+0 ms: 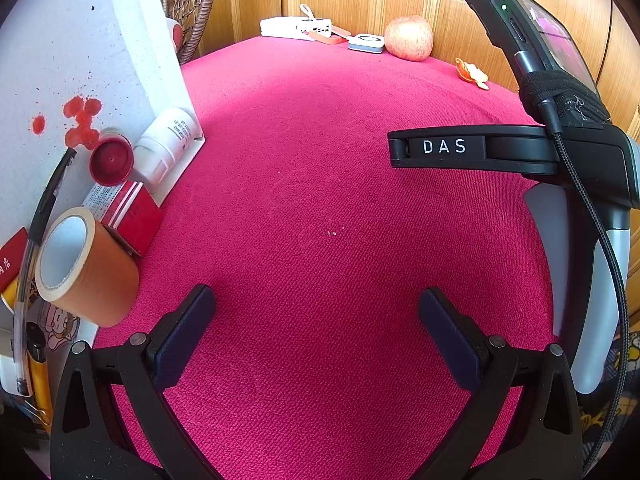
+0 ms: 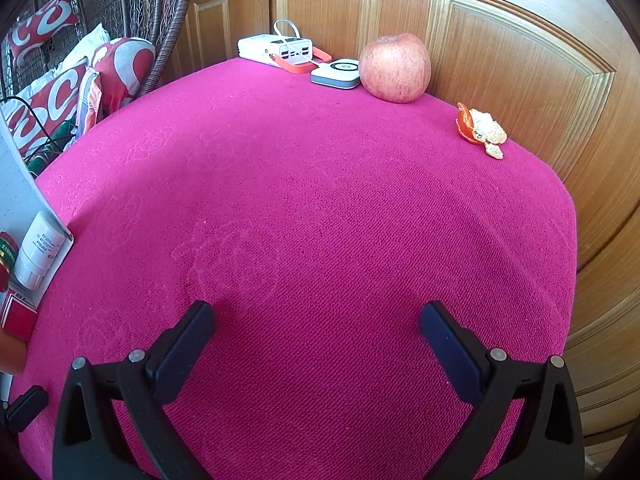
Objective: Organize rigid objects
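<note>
Both tools, left tool and right tool, hang released over bare pink table; tape roll, red box and white bottle crowd its left edge, so 1 careless reach risks toppling neighbours

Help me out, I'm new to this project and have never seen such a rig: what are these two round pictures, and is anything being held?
Each picture comes from a fisheye camera on a hand-held gripper, looking along its two fingers. The left gripper and right gripper are both open and hold nothing. Below is a table with a pink cloth. At its far edge lie an apple, a white power bank and orange peel. The left view shows a tape roll in a white tray, and the other gripper's body.
</note>
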`<state>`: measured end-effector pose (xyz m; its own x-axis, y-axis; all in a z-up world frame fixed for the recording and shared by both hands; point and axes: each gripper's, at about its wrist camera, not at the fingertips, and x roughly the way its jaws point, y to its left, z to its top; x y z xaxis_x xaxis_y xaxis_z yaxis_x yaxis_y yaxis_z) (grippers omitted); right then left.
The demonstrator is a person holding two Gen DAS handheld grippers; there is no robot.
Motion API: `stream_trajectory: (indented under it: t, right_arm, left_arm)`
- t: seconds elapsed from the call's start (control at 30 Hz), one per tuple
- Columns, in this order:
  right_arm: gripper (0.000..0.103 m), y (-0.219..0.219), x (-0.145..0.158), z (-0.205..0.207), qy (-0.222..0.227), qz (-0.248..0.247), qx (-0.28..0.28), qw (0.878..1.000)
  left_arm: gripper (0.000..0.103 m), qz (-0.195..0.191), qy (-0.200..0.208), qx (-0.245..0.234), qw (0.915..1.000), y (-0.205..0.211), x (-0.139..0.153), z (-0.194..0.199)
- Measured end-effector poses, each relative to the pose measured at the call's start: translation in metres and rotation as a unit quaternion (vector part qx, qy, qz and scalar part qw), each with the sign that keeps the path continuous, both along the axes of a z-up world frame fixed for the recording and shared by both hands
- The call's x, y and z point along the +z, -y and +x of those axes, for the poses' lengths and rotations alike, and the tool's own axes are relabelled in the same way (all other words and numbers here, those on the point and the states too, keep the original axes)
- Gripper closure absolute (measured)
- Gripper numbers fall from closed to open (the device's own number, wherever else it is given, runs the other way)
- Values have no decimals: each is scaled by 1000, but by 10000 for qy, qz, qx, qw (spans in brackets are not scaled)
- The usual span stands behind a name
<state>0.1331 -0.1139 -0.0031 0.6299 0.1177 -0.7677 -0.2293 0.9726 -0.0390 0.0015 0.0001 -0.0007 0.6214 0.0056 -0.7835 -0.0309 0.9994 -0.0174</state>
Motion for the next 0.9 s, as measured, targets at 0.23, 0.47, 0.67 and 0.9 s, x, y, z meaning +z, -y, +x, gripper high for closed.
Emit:
stream_trajectory:
  t: [0.23,0.47,0.67,0.9]
  right_arm:
    - [0,-1,0,1,3,-1,1,10000]
    - [0,0,0,1,5,0,0,10000]
    - [0,0,0,1,5,-2,2,10000]
    - [0,0,0,1,12,-1,0,10000]
  left_arm:
    - [0,3,2,0,10000,0,0,0]
    - [0,3,4,1,10000,1,0,-1]
    - [0,2,4,3,10000,1,0,-2]
    - [0,0,0,2,10000,1,1,-1]
